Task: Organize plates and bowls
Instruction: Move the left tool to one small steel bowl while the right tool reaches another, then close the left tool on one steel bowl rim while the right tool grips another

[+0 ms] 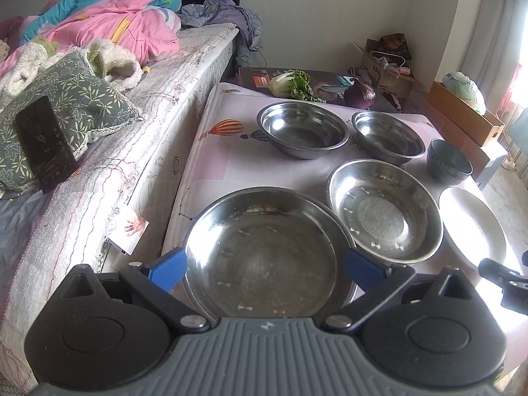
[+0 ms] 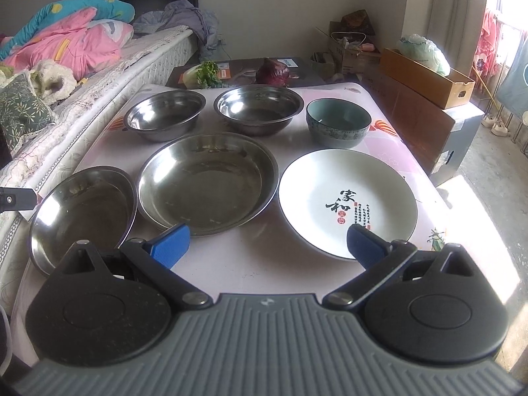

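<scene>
On the table sit two shallow steel plates, two deep steel bowls, a teal ceramic bowl and a white plate with black characters. My left gripper [image 1: 265, 265] is open, its blue fingers either side of the near-left steel plate [image 1: 264, 250], which also shows in the right wrist view [image 2: 82, 211]. The middle steel plate [image 2: 208, 181] lies beside it. My right gripper [image 2: 269, 242] is open and empty above the table's front, between the middle steel plate and the white plate [image 2: 346, 198]. The steel bowls [image 2: 165, 114] [image 2: 259, 107] and the teal bowl [image 2: 338, 122] stand behind.
A bed with quilts and a pillow [image 1: 59, 109] runs along the table's left side. Cabbage [image 2: 204, 72] and a purple onion [image 2: 272, 71] lie on a dark board behind the table [image 2: 250, 264]. Cardboard boxes [image 2: 425, 79] stand at the right.
</scene>
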